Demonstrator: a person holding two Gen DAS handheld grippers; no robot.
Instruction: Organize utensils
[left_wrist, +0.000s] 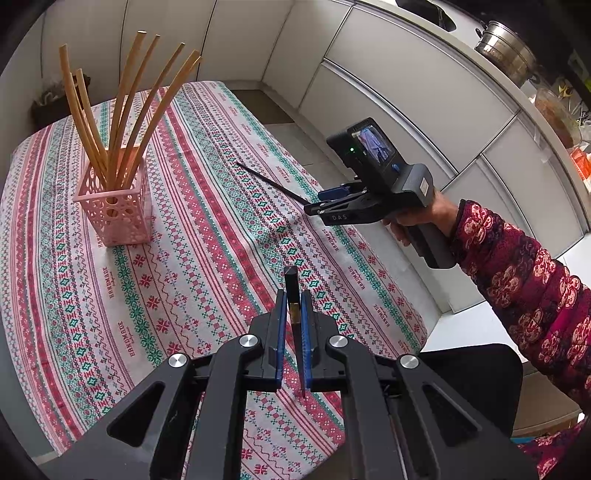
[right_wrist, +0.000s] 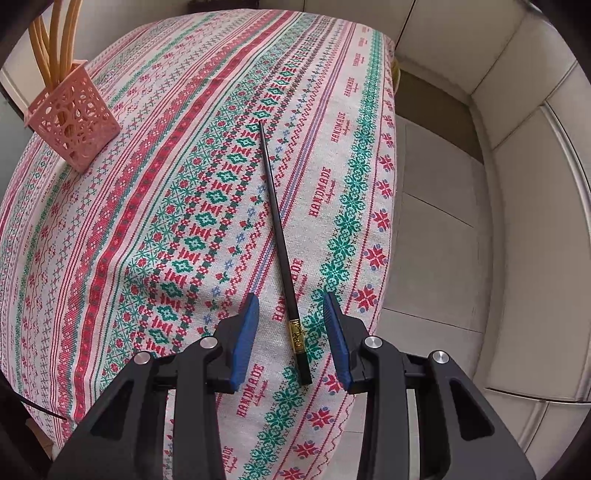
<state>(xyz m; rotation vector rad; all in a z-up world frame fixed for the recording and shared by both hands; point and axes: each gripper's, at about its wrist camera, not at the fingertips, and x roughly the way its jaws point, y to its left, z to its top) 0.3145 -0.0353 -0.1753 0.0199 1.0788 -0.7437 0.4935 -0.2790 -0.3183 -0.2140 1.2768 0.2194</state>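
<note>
- Left gripper (left_wrist: 291, 317): blue-padded fingers pinched on a black chopstick (left_wrist: 291, 291); its butt end with a gold band stands up between the pads, and its thin end runs down past them toward the camera.
- Right gripper (right_wrist: 290, 321): fingers spread wide, one on each side of a second black chopstick (right_wrist: 279, 225), neither pad touching it. In the left wrist view this gripper (left_wrist: 314, 205) hangs over the far right edge of the table, held by a hand (left_wrist: 417, 218) in a red patterned sleeve (left_wrist: 524, 280).
- Second black chopstick: flat on the tablecloth (right_wrist: 155, 206), gold-banded butt end between the right gripper's fingers, tip pointing straight ahead of it across the table.
- Pink holder (left_wrist: 114, 206): square, perforated, upright on the tablecloth, ahead and to the left of both grippers, well apart from each.
- Wooden chopsticks (left_wrist: 122, 110): a fanned bunch standing in the pink holder, tops splayed outward.
- Tablecloth: red, green and white cross-stitch bands with the word HANDMADE repeated; it covers the whole tabletop.
- White cabinets (left_wrist: 388, 74): beyond the table, to the right of the left gripper.
- Steel pot (left_wrist: 506, 48): on the counter above the cabinets, far right.
</note>
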